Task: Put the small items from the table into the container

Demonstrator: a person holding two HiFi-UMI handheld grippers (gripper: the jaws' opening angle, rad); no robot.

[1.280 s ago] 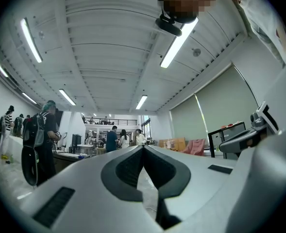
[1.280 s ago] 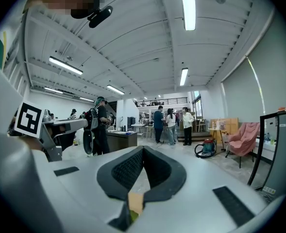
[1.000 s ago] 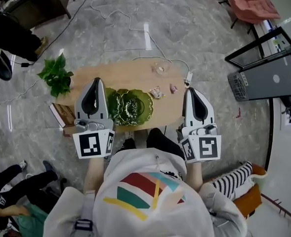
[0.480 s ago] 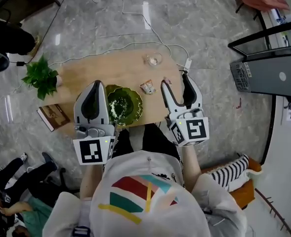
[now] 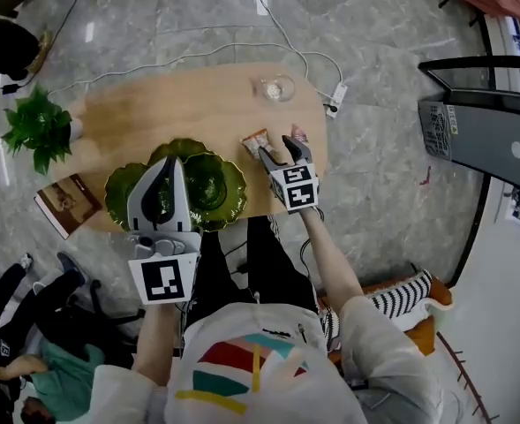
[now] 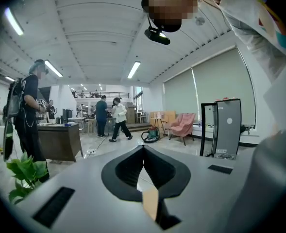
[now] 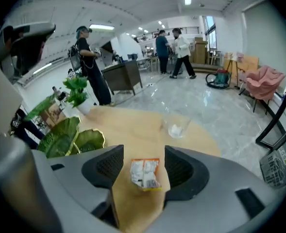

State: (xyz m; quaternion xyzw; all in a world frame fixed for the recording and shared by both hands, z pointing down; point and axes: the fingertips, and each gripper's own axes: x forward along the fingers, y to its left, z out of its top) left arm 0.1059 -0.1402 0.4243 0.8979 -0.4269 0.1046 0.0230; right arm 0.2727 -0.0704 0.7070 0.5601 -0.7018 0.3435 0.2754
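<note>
Jaws of the right gripper stand wide apart around the small snack packet on the table, mid-frame, not touching it. Left gripper jaws are closed tight, over the green leaf dish.

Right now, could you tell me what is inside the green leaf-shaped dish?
The green leaf-shaped dish looks empty on its visible lobes. The left gripper covers its middle in the head view, so that part cannot be checked.
</note>
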